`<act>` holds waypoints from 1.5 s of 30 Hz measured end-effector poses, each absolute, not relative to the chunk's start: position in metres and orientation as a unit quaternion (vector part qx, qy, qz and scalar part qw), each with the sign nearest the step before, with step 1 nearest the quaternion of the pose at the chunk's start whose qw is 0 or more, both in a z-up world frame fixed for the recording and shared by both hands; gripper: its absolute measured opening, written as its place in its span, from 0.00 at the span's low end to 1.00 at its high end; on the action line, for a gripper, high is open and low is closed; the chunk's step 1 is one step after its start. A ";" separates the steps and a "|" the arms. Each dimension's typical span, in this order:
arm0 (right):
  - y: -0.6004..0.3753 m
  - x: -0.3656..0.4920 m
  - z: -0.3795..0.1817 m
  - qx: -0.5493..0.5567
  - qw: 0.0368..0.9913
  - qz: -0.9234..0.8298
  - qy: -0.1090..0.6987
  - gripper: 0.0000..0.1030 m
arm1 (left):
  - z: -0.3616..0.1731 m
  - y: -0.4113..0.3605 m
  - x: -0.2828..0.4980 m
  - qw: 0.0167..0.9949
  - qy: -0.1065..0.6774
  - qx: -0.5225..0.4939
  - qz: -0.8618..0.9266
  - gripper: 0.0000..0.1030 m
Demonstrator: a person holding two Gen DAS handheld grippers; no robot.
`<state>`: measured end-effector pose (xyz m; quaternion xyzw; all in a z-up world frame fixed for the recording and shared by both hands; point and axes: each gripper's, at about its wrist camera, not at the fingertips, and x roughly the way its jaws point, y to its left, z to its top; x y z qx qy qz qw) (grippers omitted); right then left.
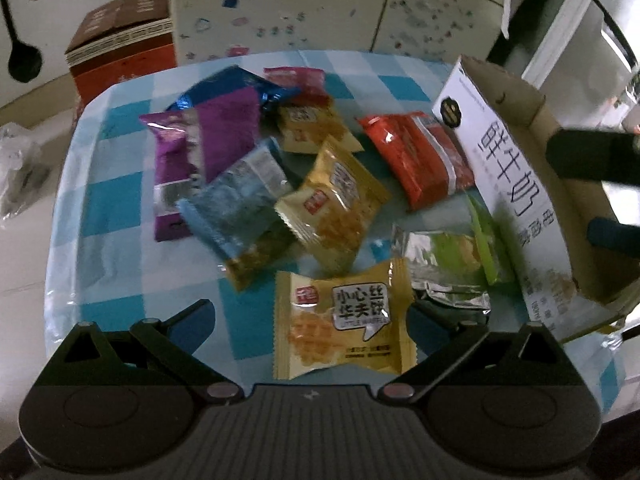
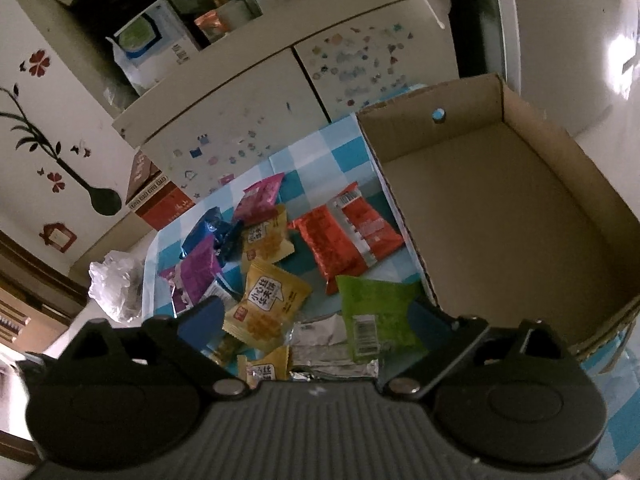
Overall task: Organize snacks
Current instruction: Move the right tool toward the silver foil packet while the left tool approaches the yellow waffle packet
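Several snack packets lie on a blue-checked tablecloth [image 1: 108, 204]. In the left wrist view my left gripper [image 1: 314, 324] stands open low over the cloth, a yellow waffle packet [image 1: 340, 324] lying flat between its fingers with a gap on the left side. More yellow packets [image 1: 332, 204], a red one [image 1: 416, 156], a purple one [image 1: 200, 152] and a green-and-silver one [image 1: 452, 264] lie beyond. The cardboard box [image 1: 508, 184] at the right holds nothing [image 2: 400, 204]. My right gripper [image 2: 316, 320] is open above the green packet [image 2: 376, 312]; from the left wrist it shows over the box [image 1: 596, 200].
A red-brown carton [image 1: 120, 48] stands behind the table's far left corner. A sticker-covered cabinet [image 1: 320, 8] backs the table. A crumpled plastic bag [image 2: 116, 284] lies off the table's left edge. The cloth's near edge drops off just under my left gripper.
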<state>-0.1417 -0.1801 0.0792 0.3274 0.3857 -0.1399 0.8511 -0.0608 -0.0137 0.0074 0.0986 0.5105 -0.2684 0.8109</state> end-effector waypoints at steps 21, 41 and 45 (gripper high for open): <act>-0.167 -0.099 0.041 0.378 0.824 -0.039 0.421 0.93 | -0.021 0.049 -0.043 0.804 0.555 0.101 -0.189 1.00; -0.149 -0.069 0.013 0.337 0.808 -0.058 0.479 0.97 | -0.019 0.058 -0.029 0.813 0.560 0.028 -0.159 1.00; -0.159 -0.084 0.011 0.414 0.777 -0.036 0.473 0.97 | -0.020 0.062 -0.027 0.814 0.559 0.021 -0.154 1.00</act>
